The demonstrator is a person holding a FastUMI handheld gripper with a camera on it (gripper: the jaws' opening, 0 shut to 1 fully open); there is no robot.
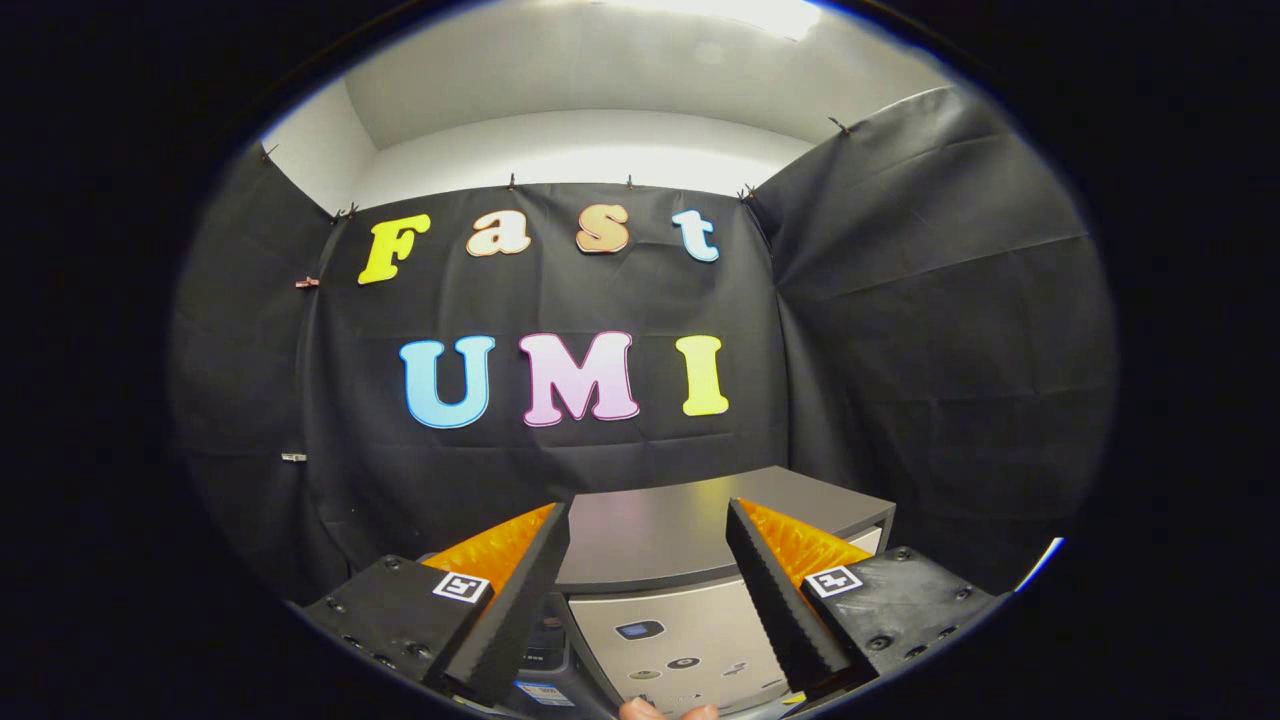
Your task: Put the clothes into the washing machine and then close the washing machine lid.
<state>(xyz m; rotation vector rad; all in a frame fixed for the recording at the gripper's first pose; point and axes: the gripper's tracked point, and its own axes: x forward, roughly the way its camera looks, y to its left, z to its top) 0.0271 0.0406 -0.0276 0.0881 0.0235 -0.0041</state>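
- Hovering: gripper [648, 515] sits above and in front of the washer [700, 560], looking along its top toward the booth wall.
- Fingers [520, 590] are spread wide, nothing between them but air. Not touching the washer as far as I can tell.
- Washer lid [660, 525]: dark grey slab, appears flat and down on the body. Tips of both fingers frame it, one to each side.
- Control panel [680, 640]: light grey sloped face, nearer to the gripper than the lid, with a small display and a few buttons. It lies between the finger bases.
- A bit of a fingertip or hand [665, 711] peeks in on the near side of the panel, below it. Too little of it to say what it is doing.
- Clothes: none on the lid, none on the panel, none in the fingers. Can't say where they are.
- Judgement on pose: wide spread and high, level aim read as a neutral carry, not a grasp approach. Nothing here is lined up to pinch.
- Judgement on progress: two readings, can't split them. Either the lid is down because the load is in and the job is done, or nothing has begun and the lid needs lifting first.
- If the second: the lid edge next to the panel is the likely place to hook a finger. Risk is slipping on a smooth, thin edge.
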